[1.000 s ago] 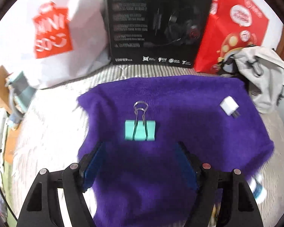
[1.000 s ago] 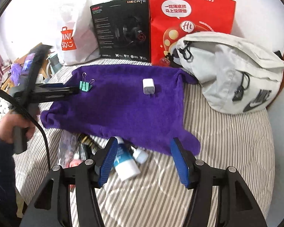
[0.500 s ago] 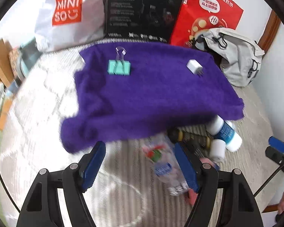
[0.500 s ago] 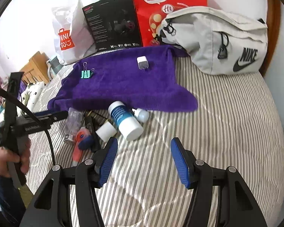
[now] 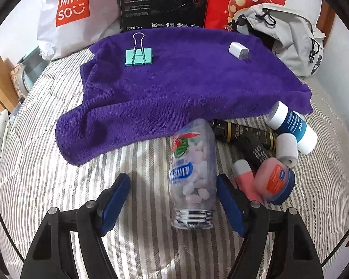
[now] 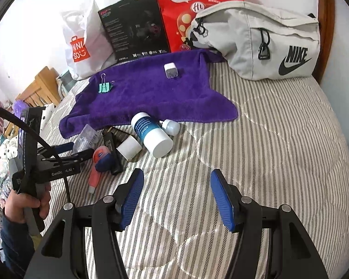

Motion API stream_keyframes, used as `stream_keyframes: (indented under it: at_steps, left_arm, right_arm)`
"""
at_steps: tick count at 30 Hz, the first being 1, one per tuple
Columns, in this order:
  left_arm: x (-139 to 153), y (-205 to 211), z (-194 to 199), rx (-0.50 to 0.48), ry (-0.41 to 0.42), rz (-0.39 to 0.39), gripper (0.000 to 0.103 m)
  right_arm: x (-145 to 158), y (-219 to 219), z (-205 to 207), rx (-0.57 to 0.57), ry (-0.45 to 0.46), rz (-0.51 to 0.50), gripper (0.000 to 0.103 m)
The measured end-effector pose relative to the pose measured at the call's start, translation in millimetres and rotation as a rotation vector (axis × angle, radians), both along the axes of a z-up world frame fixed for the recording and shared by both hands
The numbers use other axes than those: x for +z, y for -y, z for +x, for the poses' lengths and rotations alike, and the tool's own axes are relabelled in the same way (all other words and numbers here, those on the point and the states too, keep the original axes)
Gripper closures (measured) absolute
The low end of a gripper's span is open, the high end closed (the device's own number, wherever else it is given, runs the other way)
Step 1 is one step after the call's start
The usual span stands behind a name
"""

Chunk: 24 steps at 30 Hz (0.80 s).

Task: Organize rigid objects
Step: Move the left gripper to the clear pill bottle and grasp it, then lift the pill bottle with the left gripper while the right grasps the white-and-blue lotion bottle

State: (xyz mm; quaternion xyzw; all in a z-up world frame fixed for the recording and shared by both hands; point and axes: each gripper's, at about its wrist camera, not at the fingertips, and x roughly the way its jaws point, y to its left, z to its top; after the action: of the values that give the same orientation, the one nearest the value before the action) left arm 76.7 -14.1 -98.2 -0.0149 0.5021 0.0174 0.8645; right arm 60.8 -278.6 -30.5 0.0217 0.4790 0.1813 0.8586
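In the left wrist view we see our left gripper (image 5: 173, 200) spread wide at the bottom of the frame, its blue pads on either side of a clear plastic bottle of white tablets (image 5: 193, 174) that lies on its side on the striped bedcover (image 5: 58, 174). The bottle sits between the pads, nearer the right-hand one; we cannot tell whether that pad touches it.

To the right of the bottle, in the lower right of that frame, we find a pink tube (image 5: 244, 179), a small pink-lidded jar (image 5: 274, 182), a black tube (image 5: 244, 134), a small white cylinder (image 5: 287, 150) and a blue-and-white bottle (image 5: 290, 126), all close together.

Above them a purple towel (image 5: 186, 88) spreads across the middle of the frame, carrying a teal binder clip (image 5: 138, 57) at its upper left and a white charger plug (image 5: 238, 51) at its upper right, well apart.

In the right wrist view our right gripper (image 6: 176, 200) is also spread, holding nothing, over bare bedcover at the bottom centre. At the left edge a hand (image 6: 23, 204) grips the other tool's handle. A grey Nike bag (image 6: 267, 46) lies in the upper right.
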Motion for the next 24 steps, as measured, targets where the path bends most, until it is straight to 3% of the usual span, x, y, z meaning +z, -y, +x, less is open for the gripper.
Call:
stream_keyframes:
  at_steps: [6, 9, 12, 17, 24]
  left_arm:
    - [-1, 6, 9, -0.008, 0.031, 0.024, 0.030]
    - [-1, 9, 8, -0.014, 0.058, 0.030, 0.038]
    - [1, 12, 7, -0.033, 0.073, 0.025, 0.063]
    - [2, 7, 4, -0.041, 0.069, 0.003, 0.064]
    - [2, 8, 1, -0.044, 0.062, 0.014, 0.064]
  right_arm:
    - [-8, -9, 3, 0.017, -0.008, -0.005, 0.044]
    - [-11, -14, 8, 0.021, -0.003, -0.004, 0.044]
    - [-12, -21, 15, 0.037, 0.010, -0.013, 0.044]
    - [-15, -37, 35, 0.079, 0.037, -0.032, 0.044]
    - [-31, -54, 62, 0.130, 0.009, -0.059, 0.044]
